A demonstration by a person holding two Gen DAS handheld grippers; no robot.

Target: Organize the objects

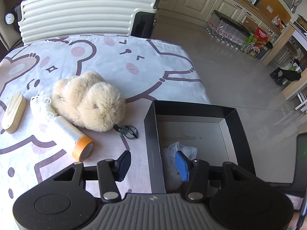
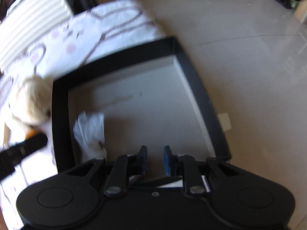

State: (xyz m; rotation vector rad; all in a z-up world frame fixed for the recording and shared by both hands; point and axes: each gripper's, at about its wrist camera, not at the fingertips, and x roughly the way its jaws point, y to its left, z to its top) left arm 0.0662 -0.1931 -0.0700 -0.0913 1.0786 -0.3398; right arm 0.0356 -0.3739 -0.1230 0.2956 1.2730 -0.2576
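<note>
Two hand-held grippers are hovering at a black box on a cartoon-print worktop.

A ribbed white suitcase (image 1: 80, 11) is standing behind the worktop (image 1: 119, 61). The open black box (image 1: 191, 111) is sitting at the worktop's edge, holding a crumpled clear plastic bag (image 1: 184, 149). The left hand-held gripper (image 1: 153, 164) is straddling the box's left wall, its fingers spread and holding nothing, the bag lying just beyond its right finger. The right hand-held gripper (image 2: 155, 159) is hanging over the box with fingers drawn nearly together, empty, the bag to its left. Beside the box are lying a fluffy beige plush (image 1: 90, 99), an orange-ended roll (image 1: 67, 132), a wooden block (image 1: 13, 113) and a key ring (image 1: 128, 131).
</note>
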